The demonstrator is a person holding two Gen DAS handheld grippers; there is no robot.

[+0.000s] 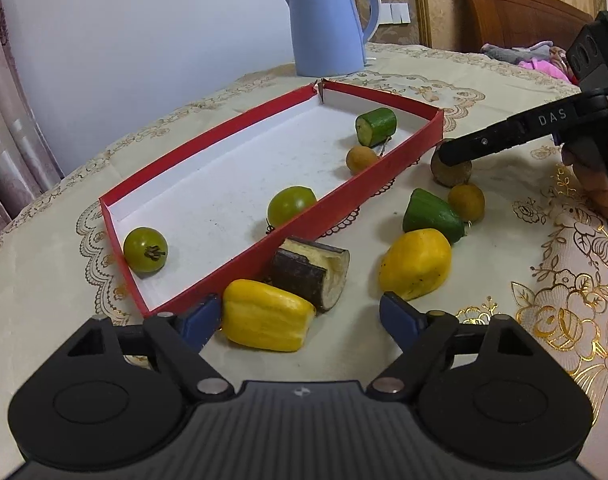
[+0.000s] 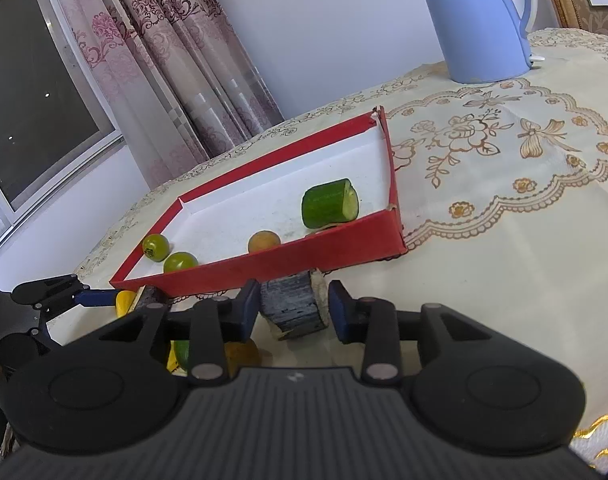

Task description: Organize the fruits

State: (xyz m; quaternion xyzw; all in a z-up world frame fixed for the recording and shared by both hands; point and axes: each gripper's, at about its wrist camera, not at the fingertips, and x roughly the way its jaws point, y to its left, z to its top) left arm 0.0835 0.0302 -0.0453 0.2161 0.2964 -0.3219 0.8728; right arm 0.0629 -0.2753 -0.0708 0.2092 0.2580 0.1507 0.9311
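A red box [image 1: 243,264] with a white floor holds two green tomatoes [image 1: 145,250], a longan [image 1: 361,159] and a cucumber piece [image 1: 376,127]. My left gripper [image 1: 299,320] stands open low over the table. A yellow pepper piece [image 1: 263,316] lies between its fingers, against the left pad and apart from the right one. My right gripper [image 2: 295,310] is shut on a dark eggplant chunk [image 2: 293,306] that stands on the cloth by the box's near wall [image 2: 263,268]. In the left wrist view one of its fingers [image 1: 484,142] covers that chunk's top.
Outside the box lie another eggplant piece [image 1: 310,276], a second yellow piece [image 1: 416,262], a green cucumber piece [image 1: 430,212] and a longan [image 1: 466,202]. A blue kettle [image 1: 328,20] stands behind the box. The embroidered tablecloth [image 2: 504,240] stretches to the right.
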